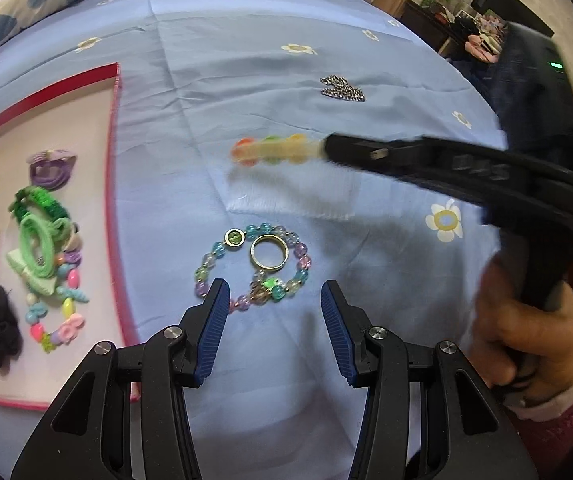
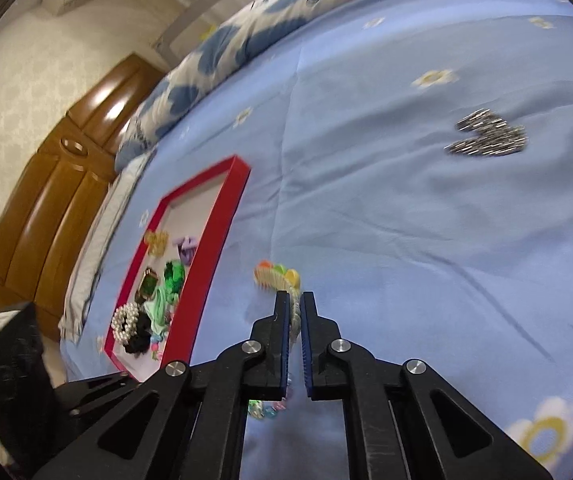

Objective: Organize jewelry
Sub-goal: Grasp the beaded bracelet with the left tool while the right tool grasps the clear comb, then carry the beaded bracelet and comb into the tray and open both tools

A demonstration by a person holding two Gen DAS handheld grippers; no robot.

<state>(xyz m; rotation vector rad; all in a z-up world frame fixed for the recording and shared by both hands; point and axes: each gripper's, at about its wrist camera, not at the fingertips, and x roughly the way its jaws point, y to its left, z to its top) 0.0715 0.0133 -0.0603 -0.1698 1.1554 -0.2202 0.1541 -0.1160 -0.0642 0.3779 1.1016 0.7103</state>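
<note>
Right claw (image 2: 294, 308) clamped on end of comb (image 2: 276, 276); comb sticks straight out ahead of tips, long axis in line with jaws, lifted off sheet (image 2: 406, 220) (seems so, blurred). Tray (image 2: 222, 216) lies ahead-left of it, near. Left claw (image 1: 274, 300) half open, empty, bracelet (image 1: 254, 264) and ring (image 1: 269, 252) just ahead between its pads. Right hand carries comb; tray-ward swing likely next.

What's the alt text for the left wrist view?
Open left claw hovers over a pastel bead bracelet and gold ring on a blue bedsheet. Right claw grips a colourful hair comb; red tray at left.
</note>
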